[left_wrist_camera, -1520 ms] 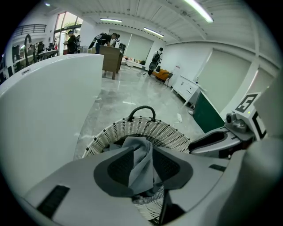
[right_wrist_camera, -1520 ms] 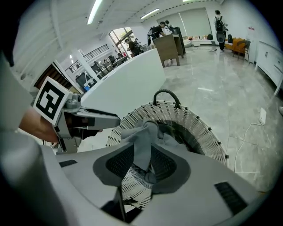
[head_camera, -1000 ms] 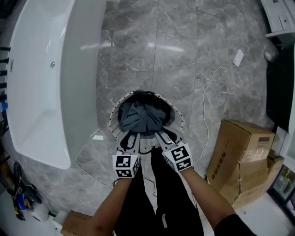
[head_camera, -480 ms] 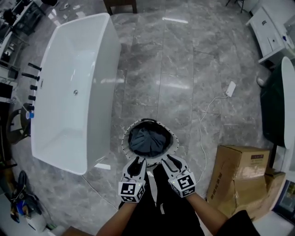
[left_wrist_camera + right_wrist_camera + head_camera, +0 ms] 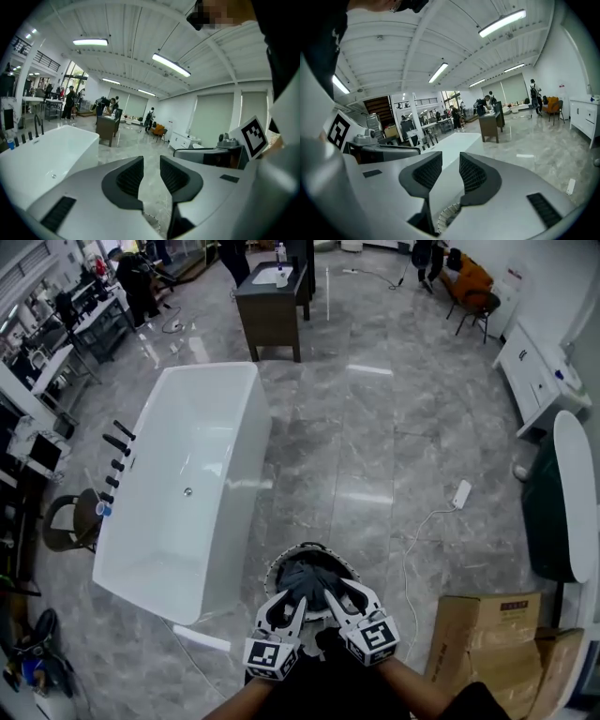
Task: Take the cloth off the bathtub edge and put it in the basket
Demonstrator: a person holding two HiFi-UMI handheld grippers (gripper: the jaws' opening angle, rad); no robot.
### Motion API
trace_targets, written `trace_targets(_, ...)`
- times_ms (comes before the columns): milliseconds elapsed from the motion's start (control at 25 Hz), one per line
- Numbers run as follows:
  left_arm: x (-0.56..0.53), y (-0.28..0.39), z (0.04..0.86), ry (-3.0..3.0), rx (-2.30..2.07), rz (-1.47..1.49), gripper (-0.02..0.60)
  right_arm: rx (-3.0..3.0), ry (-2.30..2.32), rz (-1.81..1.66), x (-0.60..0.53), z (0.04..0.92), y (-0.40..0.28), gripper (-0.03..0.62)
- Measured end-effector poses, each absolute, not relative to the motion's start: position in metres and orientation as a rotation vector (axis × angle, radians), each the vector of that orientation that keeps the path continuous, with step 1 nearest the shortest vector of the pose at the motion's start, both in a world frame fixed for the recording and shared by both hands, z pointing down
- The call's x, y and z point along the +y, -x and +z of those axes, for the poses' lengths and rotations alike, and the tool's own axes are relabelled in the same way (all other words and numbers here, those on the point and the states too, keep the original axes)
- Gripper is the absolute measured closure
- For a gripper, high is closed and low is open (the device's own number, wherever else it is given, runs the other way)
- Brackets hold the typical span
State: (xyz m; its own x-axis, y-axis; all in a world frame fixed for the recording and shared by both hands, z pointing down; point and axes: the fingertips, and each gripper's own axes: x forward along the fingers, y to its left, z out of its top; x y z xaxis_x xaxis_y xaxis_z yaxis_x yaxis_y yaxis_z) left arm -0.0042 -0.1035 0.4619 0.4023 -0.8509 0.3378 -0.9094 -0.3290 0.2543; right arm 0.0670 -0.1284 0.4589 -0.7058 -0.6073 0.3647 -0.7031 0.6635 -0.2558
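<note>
Both grippers have lifted away from the basket (image 5: 274, 568) since the earlier frame; a second ago their tips were down at its near rim, and now they sit higher, close to the person's body, with the whole room opening out in the head view. Cloth (image 5: 306, 577), dark grey, lies bunched inside the basket, which stands on the grey stone floor (image 5: 375, 456) just beside the near corner of the white bathtub (image 5: 178, 521). No cloth shows on the tub's rim, what can be seen of it. Judgement: the drop is made and the task looks finished, with only the withdrawal going on. Left gripper (image 5: 289, 601): jaws have just been closing a little from their widest, yet a clear gap remains between the ribbed pads, and the left gripper view (image 5: 151, 161) shows only floor and a sliver of basket rim through that gap, nothing held, nothing touched. Right gripper (image 5: 339, 594): jaws apart by a similar gap, and the right gripper view (image 5: 451, 159) shows the tub and the basket's perforated rim far beyond them, so it too is empty. In the head view both sets of tips overlap the basket's near rim, but the gripper views show them well above it. Cardboard boxes (image 5: 483, 634) stand on the floor to the right, well apart from the basket and not in the way.
</note>
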Motion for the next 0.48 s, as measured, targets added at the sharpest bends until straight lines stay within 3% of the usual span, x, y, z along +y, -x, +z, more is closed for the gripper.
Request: trace_targets(480,-0.124,0.07,0.332,-2.383,-1.57,-0.044,0.565,-2.772,-1.176,0.367,-0.135,0.332,0.004,0.475)
